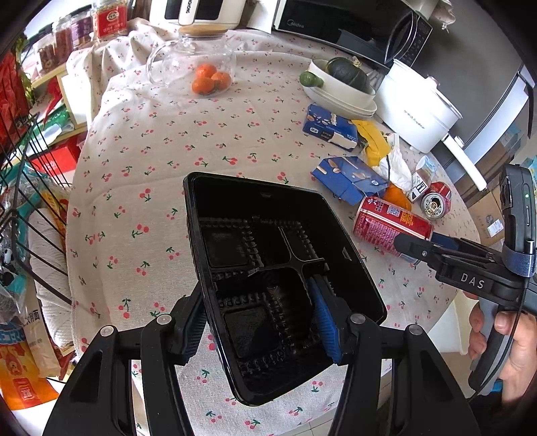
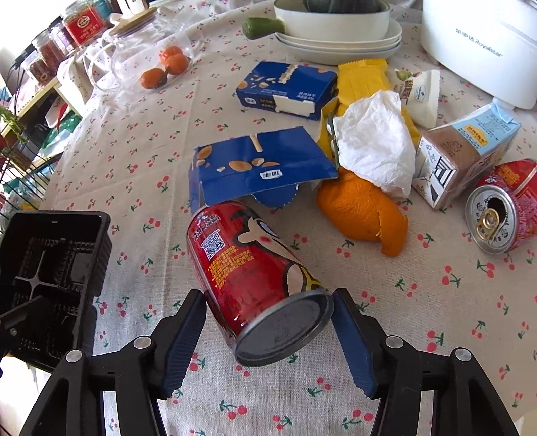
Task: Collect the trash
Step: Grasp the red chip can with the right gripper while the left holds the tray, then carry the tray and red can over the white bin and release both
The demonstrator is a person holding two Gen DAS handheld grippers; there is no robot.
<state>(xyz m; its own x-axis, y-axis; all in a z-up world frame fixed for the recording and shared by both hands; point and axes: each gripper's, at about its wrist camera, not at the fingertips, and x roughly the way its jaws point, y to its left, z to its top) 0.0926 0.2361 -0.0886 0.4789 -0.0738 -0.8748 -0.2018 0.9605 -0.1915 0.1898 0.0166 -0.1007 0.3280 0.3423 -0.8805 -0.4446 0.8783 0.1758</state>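
Right wrist view shows the right gripper [image 2: 268, 338] spread open around a red can [image 2: 255, 278] lying on its side on the tablecloth [image 2: 419, 302], its base between the fingers. The left gripper [image 1: 260, 322] clamps the wall of a black tray [image 1: 268, 268], held tilted above the table

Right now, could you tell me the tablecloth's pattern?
Small red cherries on beige tablecloth; clearest in the right wrist view.

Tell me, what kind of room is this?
Most likely a home kitchen or dining corner. A black microwave oven and a white electric cooking pot stand behind a round table with a cherry-print tablecloth, and glass storage jars line a shelf.
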